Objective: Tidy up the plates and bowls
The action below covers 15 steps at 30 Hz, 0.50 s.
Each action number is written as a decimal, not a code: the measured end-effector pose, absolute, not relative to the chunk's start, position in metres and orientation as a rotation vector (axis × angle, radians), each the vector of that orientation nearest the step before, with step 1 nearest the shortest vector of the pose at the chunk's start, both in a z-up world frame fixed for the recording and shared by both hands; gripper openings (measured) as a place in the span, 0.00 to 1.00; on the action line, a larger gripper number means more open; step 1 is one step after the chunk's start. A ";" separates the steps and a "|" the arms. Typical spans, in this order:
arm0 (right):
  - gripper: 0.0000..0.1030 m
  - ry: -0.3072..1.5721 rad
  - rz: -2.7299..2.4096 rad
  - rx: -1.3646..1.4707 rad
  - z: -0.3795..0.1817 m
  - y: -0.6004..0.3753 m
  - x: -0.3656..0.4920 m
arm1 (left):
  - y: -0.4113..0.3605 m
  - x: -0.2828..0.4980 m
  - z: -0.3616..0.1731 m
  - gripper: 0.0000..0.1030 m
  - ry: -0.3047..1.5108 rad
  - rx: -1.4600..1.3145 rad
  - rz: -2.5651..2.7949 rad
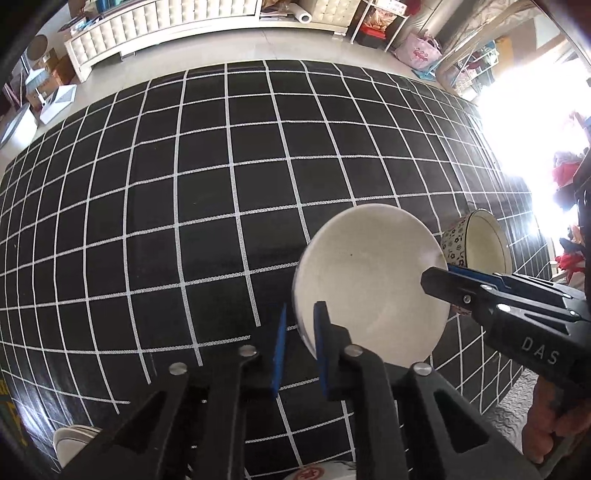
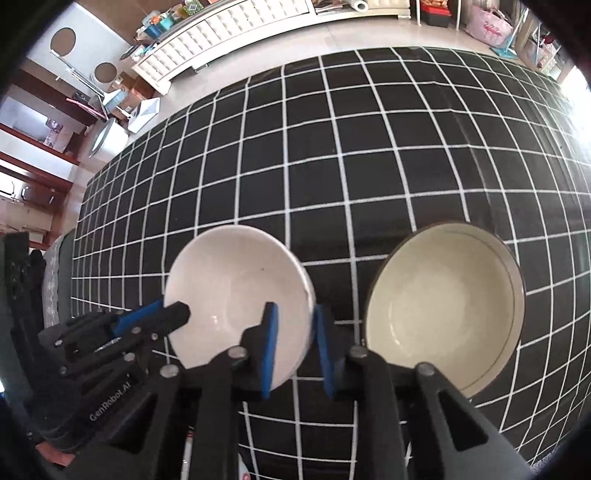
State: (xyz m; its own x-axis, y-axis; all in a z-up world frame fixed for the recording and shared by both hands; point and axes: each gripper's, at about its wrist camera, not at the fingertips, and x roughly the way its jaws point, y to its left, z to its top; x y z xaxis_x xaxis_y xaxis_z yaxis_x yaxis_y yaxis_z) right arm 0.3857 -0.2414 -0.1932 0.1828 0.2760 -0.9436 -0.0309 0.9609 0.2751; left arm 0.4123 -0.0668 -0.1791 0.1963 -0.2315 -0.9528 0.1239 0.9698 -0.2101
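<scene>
While both grippers point steeply down at the desk (image 1: 184,184), each clamps the rim of one white bowl (image 2: 240,291). Nearest, the left gripper (image 1: 301,350) pinches the bowl's left rim between its blue pads, and the right gripper (image 2: 293,350) pinches the opposite, right rim. Just right of this bowl sits a cream bowl (image 2: 447,310) with a dark rim and patterned outside. Beyond them the black checked cloth runs to a white tufted bench (image 1: 147,26).
</scene>
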 end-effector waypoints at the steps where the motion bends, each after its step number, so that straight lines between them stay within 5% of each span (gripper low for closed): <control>1: 0.19 1.375 0.220 0.214 -0.194 -0.243 0.386 | -0.068 0.412 -0.180 0.11 1.350 -0.095 -0.251; 15: 0.12 1.376 0.224 0.233 -0.203 -0.256 0.380 | -0.078 0.405 -0.194 0.09 1.341 -0.077 -0.251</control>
